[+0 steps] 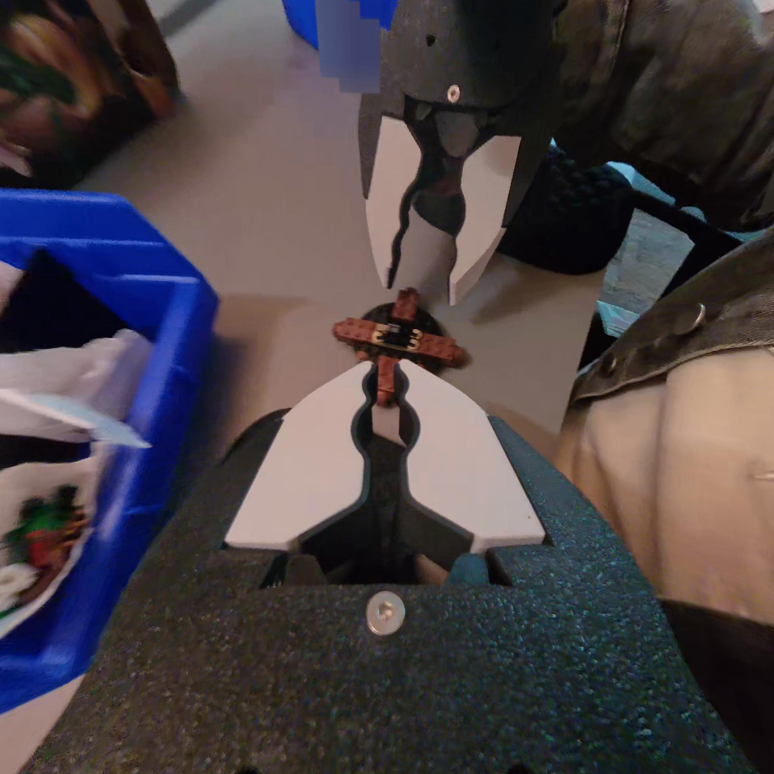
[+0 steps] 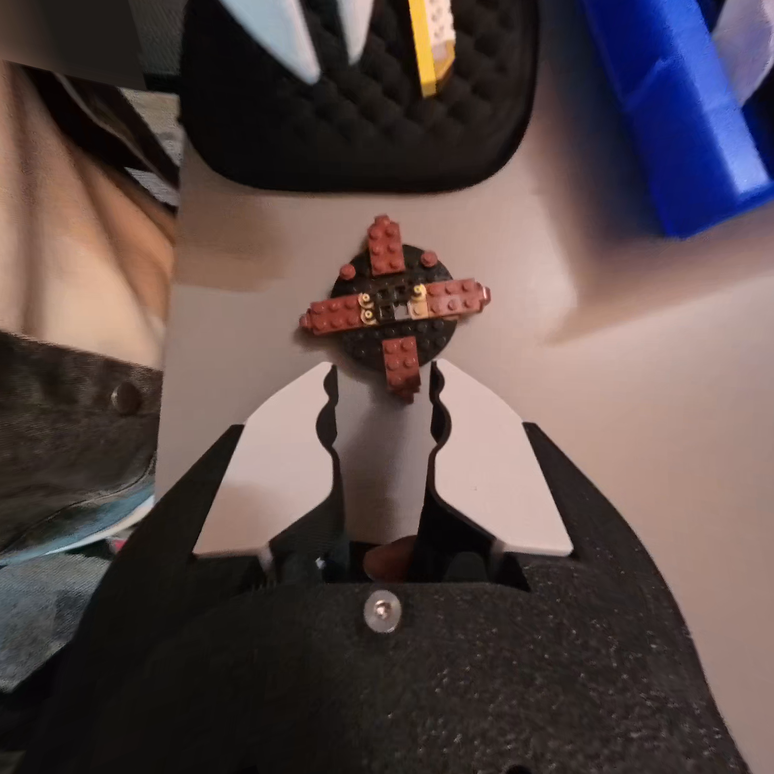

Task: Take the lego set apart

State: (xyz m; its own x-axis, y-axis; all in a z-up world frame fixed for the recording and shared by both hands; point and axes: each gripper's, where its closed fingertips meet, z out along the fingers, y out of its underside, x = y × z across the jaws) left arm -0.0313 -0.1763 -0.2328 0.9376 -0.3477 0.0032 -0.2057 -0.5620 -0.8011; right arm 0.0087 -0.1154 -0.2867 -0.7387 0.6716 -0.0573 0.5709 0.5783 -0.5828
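Note:
The lego set (image 2: pixel 393 305) is a black round plate with a cross of brown plates and small gold pieces at its centre. It lies flat on the grey table and also shows in the left wrist view (image 1: pixel 398 335). My right gripper (image 2: pixel 383 368) is open, with its tips on either side of the set's near brown arm (image 2: pixel 400 368), and it holds nothing. My left gripper (image 1: pixel 385 366) faces it from the opposite side. Its jaws stand a narrow gap apart, and the other brown arm (image 1: pixel 385 381) shows through that gap. In the right wrist view the left gripper (image 2: pixel 335 71) hangs apart from the set.
A blue bin (image 1: pixel 125 293) with white bags and lego pieces stands on the left gripper's left, and shows too in the right wrist view (image 2: pixel 670 125). A black foam-lined case (image 2: pixel 356 138) holds a yellow piece (image 2: pixel 431 50). A person's jacket and lap (image 1: pixel 670 460) are at the table's edge. The left gripper's tips are roughly 10 centimetres from the right gripper's.

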